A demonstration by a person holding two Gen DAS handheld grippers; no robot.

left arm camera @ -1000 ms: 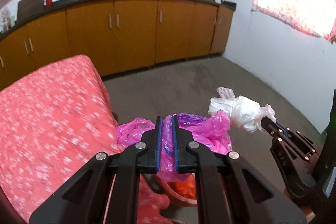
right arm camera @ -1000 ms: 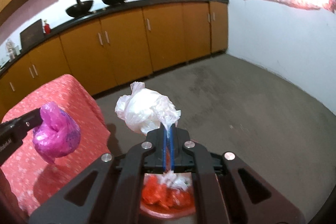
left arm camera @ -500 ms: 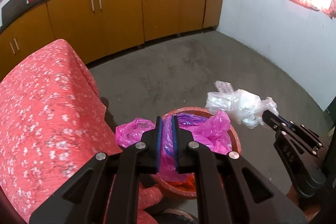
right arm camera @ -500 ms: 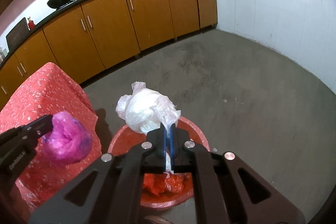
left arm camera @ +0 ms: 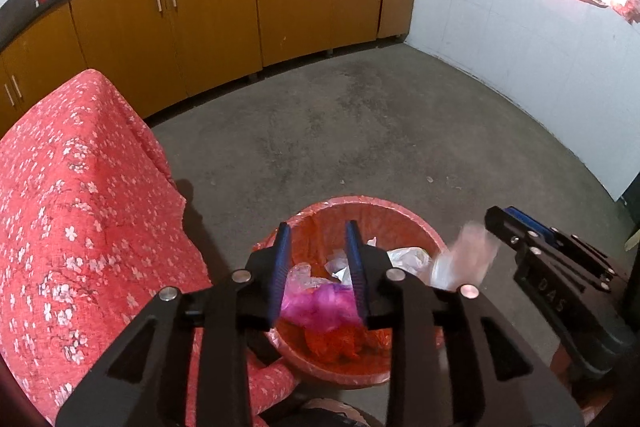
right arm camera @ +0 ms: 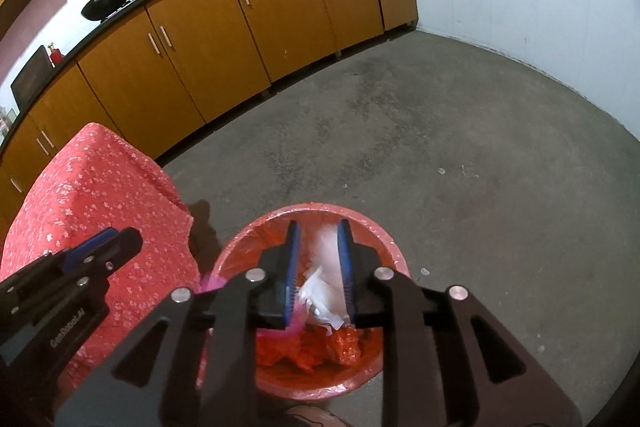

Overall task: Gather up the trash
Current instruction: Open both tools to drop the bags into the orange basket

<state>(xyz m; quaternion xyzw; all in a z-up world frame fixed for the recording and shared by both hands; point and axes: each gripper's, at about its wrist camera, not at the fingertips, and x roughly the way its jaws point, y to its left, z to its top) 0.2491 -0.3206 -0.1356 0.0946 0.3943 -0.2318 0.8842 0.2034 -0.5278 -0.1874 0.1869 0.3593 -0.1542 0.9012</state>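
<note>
A round red bin [left arm camera: 362, 200] lined with an orange bag stands on the floor right below both grippers. My left gripper [left arm camera: 318, 239] hangs over it, jaws opening, and the pink plastic bag [left arm camera: 320, 307] lies loose in the bin beneath them, free of the pads. My right gripper [right arm camera: 319, 239] is also opening above the bin [right arm camera: 320, 207]. The white plastic bag [right arm camera: 326, 267] shows as a blur falling between its pads, and the pads are not pressing on it. In the left wrist view the white bag [left arm camera: 464, 259] drops just below the right gripper [left arm camera: 506, 225].
A table or bench under a red flowered cloth [left arm camera: 80, 227] stands tight against the bin's left side. Bare grey concrete floor [left arm camera: 380, 131] stretches ahead to orange cabinets [left arm camera: 240, 7] and a white wall [left arm camera: 520, 59] at right. Other crumpled wrappers lie in the bin.
Both grippers sank towards the bin and tilted down. Each had been shut on its bag; now both jaws stand apart, the pink bag lies in the bin and the white one is falling.
</note>
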